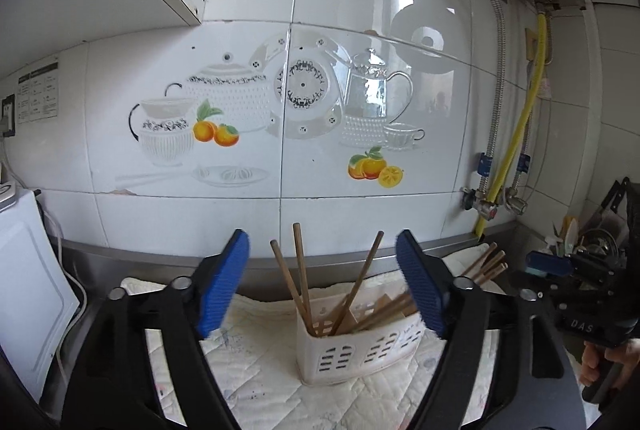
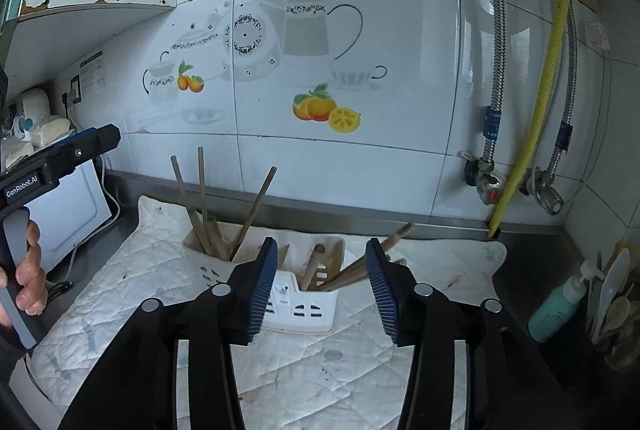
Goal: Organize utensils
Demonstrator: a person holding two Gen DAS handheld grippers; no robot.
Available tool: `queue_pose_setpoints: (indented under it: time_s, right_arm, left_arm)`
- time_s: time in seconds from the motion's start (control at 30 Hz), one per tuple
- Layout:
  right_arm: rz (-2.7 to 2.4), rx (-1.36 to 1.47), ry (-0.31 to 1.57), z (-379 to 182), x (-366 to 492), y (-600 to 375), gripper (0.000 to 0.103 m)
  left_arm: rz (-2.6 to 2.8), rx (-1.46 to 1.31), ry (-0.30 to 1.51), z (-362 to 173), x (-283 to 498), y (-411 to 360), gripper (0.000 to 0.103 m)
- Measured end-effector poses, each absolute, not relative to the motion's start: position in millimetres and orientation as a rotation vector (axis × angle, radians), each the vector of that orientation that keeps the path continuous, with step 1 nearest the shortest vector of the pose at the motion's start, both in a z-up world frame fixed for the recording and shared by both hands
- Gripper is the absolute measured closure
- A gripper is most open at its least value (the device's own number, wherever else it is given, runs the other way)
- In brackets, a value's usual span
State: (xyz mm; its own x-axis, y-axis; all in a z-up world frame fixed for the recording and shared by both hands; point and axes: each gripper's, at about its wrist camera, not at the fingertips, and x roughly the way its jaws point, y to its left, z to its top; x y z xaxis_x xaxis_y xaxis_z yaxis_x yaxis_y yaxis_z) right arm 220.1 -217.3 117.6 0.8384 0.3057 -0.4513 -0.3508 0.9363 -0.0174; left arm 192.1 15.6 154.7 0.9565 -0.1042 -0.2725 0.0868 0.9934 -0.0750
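Observation:
A white slotted utensil holder (image 1: pixel 360 350) (image 2: pixel 304 310) stands on a quilted white cloth (image 1: pixel 260 370). Several wooden chopsticks (image 1: pixel 300 270) (image 2: pixel 202 190) stick up from its left compartment, and more lean rightward from the other one (image 2: pixel 348 272). My left gripper (image 1: pixel 323 242) is wide open just in front of the holder, its blue pads either side of the chopsticks without touching them. My right gripper (image 2: pixel 322 246) is open over the holder's right part, with nothing pressed between its pads. Each gripper also shows at the edge of the other's view (image 1: pixel 536 266) (image 2: pixel 108 136), held by a hand.
A white appliance (image 1: pixel 24 290) with a cable stands at the left. On the right are a teal bottle (image 2: pixel 556 310), a rack of kitchen tools (image 2: pixel 612 294), and metal pipes with a yellow hose (image 2: pixel 552 70). The tiled wall runs close behind the holder.

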Motion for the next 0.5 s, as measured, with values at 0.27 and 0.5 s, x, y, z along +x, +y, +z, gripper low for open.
queue_pose_setpoints:
  time_s: [0.27, 0.5]
  right_arm:
    - [0.375, -0.037, 0.477, 89, 165, -222, 0.036]
    - [0.348, 0.0, 0.48, 60, 117, -226, 0.02]
  left_arm:
    - [-0.076, -0.047, 0.286, 135, 132, 16, 0.005]
    - [-0.075, -0.035, 0.359, 99, 95, 13, 0.005]
